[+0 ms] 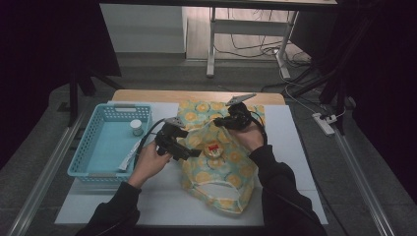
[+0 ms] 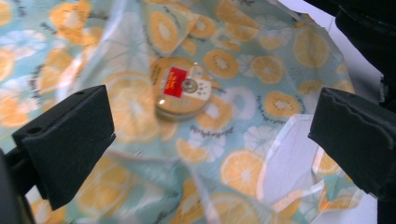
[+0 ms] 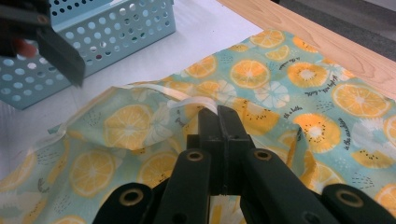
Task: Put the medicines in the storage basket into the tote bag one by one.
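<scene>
Orange-slice print on pale teal: cloth bag spread across white mat, right of blue basket. Round tin with red label resting on top of bag near its middle; seen again in left gripper view, lying flat on the fabric.

Left gripper held in left hand, just left of tin, above bag. Jaws spread wide in left gripper view, one black pad low at left, the other at right edge, tin between and beyond them. Nothing gripped; no contact with tin visible.

Right gripper in right hand, over far part of bag. Right gripper view: jaws pressed together, pinching a raised fold of bag with white edge strip. Fabric lifted into a ridge at the pinch.

Basket perforated, holding small white-capped jar near far end and a flat white packet along right wall. Wooden table edge showing beyond mat. Grey floor, cables, power strip farther off.
</scene>
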{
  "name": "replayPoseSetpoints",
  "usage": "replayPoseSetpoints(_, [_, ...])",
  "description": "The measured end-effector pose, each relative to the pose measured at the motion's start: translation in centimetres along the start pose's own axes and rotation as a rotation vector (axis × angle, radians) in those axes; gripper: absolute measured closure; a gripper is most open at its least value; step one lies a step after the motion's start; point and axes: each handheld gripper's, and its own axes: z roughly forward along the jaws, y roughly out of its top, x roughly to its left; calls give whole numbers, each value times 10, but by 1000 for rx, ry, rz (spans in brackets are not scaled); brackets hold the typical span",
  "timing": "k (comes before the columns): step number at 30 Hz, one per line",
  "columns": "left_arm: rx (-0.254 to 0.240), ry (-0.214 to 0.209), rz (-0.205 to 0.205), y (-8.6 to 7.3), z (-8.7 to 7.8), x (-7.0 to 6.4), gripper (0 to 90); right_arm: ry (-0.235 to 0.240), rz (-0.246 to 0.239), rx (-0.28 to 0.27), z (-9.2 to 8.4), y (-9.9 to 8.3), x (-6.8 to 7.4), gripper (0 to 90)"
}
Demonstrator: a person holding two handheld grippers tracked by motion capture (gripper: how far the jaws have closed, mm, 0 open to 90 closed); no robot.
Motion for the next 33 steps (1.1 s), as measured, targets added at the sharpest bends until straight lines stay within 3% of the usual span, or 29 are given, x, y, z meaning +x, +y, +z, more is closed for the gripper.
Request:
replayPoseSetpoints(11, [-1,77,-39,-17,-28,14,3,-2,0,2,0,-1,0,900])
replayPoseSetpoints(16, [-16,98,-77,-24,-44,20,1,-3,0,1,0,-2,0,900])
replayPoseSetpoints(33, [11,259,-174,-57,-94,47,16,2,-6,-3,-1,0,2,900])
